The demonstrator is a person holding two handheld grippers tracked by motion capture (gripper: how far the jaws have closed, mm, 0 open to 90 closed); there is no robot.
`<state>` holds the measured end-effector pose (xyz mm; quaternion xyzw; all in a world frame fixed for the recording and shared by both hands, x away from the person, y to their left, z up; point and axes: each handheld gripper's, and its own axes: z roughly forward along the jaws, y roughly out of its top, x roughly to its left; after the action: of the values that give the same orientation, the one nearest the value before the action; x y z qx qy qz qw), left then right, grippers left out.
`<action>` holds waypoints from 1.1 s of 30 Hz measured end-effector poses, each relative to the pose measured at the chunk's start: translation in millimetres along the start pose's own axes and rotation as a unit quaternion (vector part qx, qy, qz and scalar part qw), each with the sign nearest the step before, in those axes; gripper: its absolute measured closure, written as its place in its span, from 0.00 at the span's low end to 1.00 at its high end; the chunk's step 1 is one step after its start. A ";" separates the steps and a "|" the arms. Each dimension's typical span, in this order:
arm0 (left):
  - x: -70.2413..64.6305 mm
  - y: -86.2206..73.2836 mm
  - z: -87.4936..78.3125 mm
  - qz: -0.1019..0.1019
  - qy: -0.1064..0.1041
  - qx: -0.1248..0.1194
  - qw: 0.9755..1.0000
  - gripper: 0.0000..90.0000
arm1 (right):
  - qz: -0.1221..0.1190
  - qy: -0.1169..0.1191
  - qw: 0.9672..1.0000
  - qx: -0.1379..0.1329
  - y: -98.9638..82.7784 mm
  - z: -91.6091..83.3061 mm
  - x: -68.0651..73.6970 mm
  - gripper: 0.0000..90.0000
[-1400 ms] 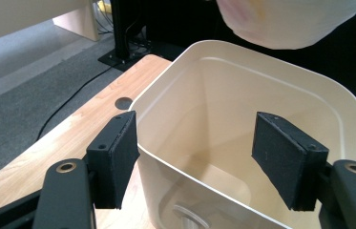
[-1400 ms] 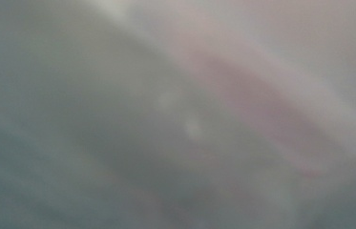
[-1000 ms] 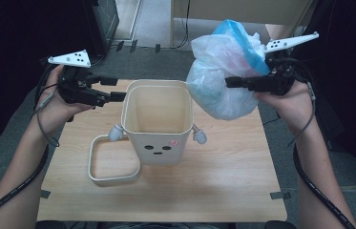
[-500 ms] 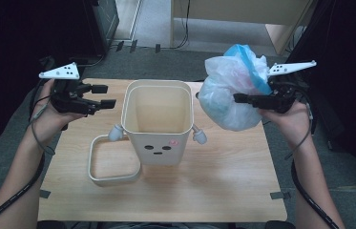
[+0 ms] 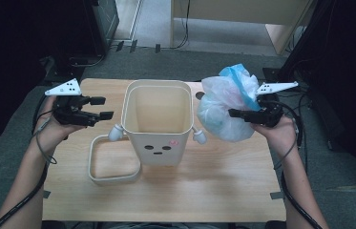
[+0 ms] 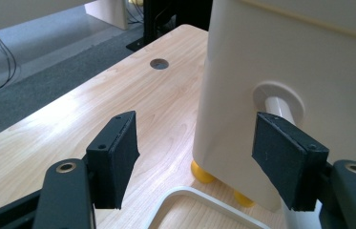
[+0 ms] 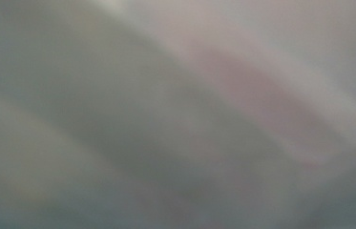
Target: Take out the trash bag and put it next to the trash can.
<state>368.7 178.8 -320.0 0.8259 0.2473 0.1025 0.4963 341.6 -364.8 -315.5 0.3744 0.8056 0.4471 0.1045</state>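
Observation:
A cream bin (image 5: 156, 124) with a small face on its front stands open in the middle of the wooden table (image 5: 214, 191). My left gripper (image 5: 101, 108) hovers open at the bin's left side. In the left gripper view its jaws (image 6: 194, 162) frame the bin wall (image 6: 309, 57) and the white side peg (image 6: 276, 102), touching neither. My right gripper (image 5: 237, 114) is shut on a full, translucent white and blue plastic bag (image 5: 221, 100), held just right of the bin's rim. Its jaws have just been opening slightly with the bag still between them. The bag's film (image 7: 175, 114) blurs the right gripper view.
A cream ring-shaped frame (image 5: 111, 162) lies flat on the table at the bin's front left, below the left peg (image 5: 115, 132). The bin rests on yellow feet (image 6: 202, 172). A round cable hole (image 6: 159, 63) sits in the tabletop behind the bin. Dark equipment flanks both sides.
Both hands have come down. The bag has sunk from above the bin's right rim to beside it. The left gripper has dropped to the level of the bin's left side.

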 end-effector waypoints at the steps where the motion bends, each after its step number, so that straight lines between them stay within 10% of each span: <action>1: -0.3 -4.9 2.4 -0.001 0.000 -0.001 1.000 0.35 | 0.003 0.001 1.000 0.001 -2.4 1.8 -0.8 0.81; 33: 7.1 -72.7 32.2 -0.036 0.004 0.025 0.999 0.35 | 0.038 -0.021 0.999 0.031 -75.5 59.2 -13.0 0.67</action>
<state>365.8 185.7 -399.5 0.8282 0.2816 0.0814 0.4777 341.9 -360.0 -412.2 0.4172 0.8018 0.4176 0.0931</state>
